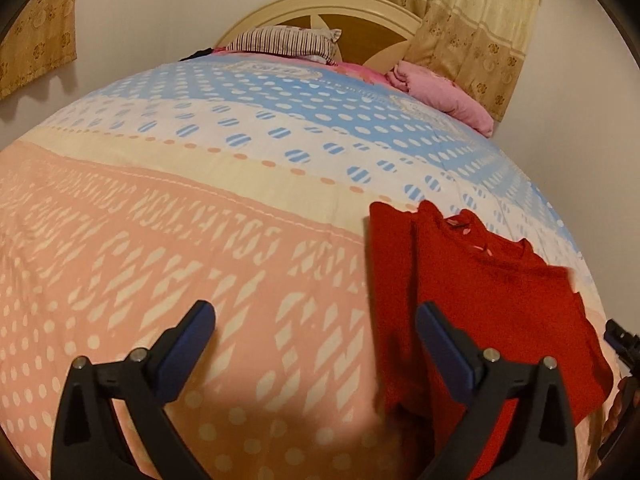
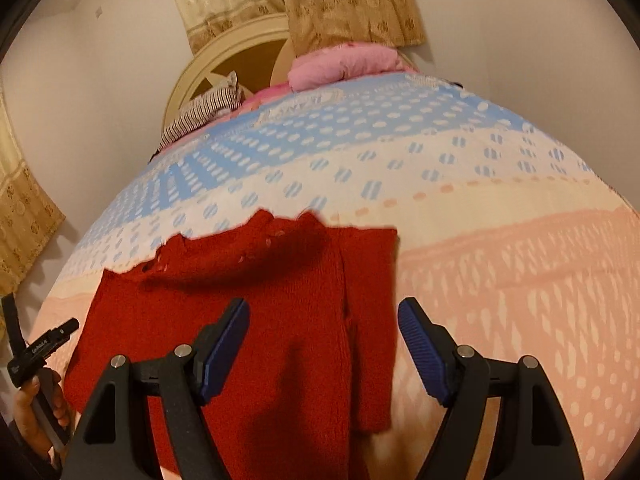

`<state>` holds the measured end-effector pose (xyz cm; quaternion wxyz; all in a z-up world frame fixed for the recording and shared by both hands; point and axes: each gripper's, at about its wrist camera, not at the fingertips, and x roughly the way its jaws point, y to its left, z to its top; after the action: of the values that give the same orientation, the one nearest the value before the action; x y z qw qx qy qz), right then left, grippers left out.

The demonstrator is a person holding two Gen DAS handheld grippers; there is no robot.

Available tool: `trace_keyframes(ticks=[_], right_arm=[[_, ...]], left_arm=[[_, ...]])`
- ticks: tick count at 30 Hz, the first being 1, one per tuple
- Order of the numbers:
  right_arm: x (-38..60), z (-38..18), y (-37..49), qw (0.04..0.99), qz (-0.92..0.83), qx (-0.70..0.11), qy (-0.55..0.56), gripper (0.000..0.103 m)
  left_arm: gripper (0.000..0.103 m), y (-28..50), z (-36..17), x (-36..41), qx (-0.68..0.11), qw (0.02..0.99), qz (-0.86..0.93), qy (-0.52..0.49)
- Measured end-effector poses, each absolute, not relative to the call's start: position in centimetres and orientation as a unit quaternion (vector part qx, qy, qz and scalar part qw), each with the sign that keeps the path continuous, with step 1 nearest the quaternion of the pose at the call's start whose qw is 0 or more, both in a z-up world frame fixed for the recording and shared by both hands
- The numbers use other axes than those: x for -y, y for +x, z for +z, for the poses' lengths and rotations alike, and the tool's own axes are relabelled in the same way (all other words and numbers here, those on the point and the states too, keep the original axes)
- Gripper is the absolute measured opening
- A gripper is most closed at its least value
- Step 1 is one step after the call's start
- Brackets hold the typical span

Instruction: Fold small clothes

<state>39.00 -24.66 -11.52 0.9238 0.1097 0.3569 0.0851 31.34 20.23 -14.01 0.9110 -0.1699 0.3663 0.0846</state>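
Bedspread [image 1: 200, 208] under flat red sweater [image 2: 280, 320]

My left gripper [image 1: 316, 328] covers the near hem of the red sweater [image 1: 480, 300] with its right finger, and the frame bottom cuts that hem off in both views; sweater edges are motion-blurred. In the right wrist view my right gripper [image 2: 324, 340] hides the sweater's lower middle, and the neckline buttons are too small to count. Other gripper [image 1: 620, 344] is clipped by the right edge, so can't tell its jaws.
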Motion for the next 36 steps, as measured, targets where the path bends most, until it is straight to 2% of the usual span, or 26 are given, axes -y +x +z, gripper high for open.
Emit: trace_keyframes(ticks=[6, 7, 8, 11, 13, 14, 15, 20, 26, 28, 29, 30, 34, 36], right_arm=[[23.6, -12.8, 37.4, 0.917, 0.095, -0.382, 0.069, 0.075], [23.6, -13.0, 37.1, 0.917, 0.087, -0.385, 0.062, 0.071], [23.8, -13.2, 36.8, 0.915, 0.087, -0.389, 0.064, 0.06], [24.5, -13.9, 36.1, 0.906, 0.091, -0.407, 0.075, 0.055], [24.7, -14.2, 35.6, 0.906, 0.091, -0.408, 0.071, 0.046], [24.5, -14.3, 35.3, 0.906, 0.095, -0.407, 0.061, 0.037], [24.4, -14.2, 35.1, 0.909, 0.093, -0.403, 0.05, 0.031], [24.1, -13.6, 34.7, 0.921, 0.051, -0.386, 0.002, 0.008], [24.7, -13.0, 35.1, 0.916, 0.067, -0.394, 0.03, 0.011], [24.9, -12.1, 35.7, 0.917, 0.071, -0.388, 0.056, 0.037], [24.8, -11.8, 36.2, 0.918, 0.078, -0.384, 0.068, 0.064], [24.6, -11.5, 37.0, 0.919, 0.094, -0.375, 0.083, 0.071], [22.3, -12.3, 40.5, 0.911, 0.088, -0.401, 0.046, 0.068], [21.4, -13.3, 41.9, 0.898, 0.086, -0.43, 0.028, 0.03]], left_arm=[[0.103, 30.3, -14.2, -19.2, -0.366, 0.916, 0.069, -0.152], [0.103, 30.3, -14.2, -19.1, -0.365, 0.917, 0.065, -0.149], [0.103, 30.2, -14.2, -18.9, -0.364, 0.918, 0.06, -0.146], [0.103, 30.3, -14.3, -17.9, -0.373, 0.918, 0.042, -0.126], [0.103, 30.4, -14.6, -17.1, -0.386, 0.916, 0.033, -0.106], [0.103, 30.5, -14.6, -16.7, -0.388, 0.916, 0.034, -0.095], [0.103, 30.5, -14.5, -16.6, -0.387, 0.917, 0.036, -0.091], [0.103, 30.4, -14.7, -17.0, -0.389, 0.915, 0.035, -0.101], [0.103, 30.7, -15.5, -17.7, -0.405, 0.905, 0.023, -0.13], [0.103, 30.8, -15.7, -17.7, -0.408, 0.902, 0.02, -0.136], [0.103, 30.8, -15.7, -17.8, -0.408, 0.902, 0.021, -0.138], [0.103, 30.8, -15.7, -17.7, -0.408, 0.903, 0.022, -0.137], [0.103, 30.6, -15.7, -17.6, -0.406, 0.903, 0.021, -0.137], [0.103, 30.6, -15.7, -17.7, -0.408, 0.901, 0.019, -0.143]])
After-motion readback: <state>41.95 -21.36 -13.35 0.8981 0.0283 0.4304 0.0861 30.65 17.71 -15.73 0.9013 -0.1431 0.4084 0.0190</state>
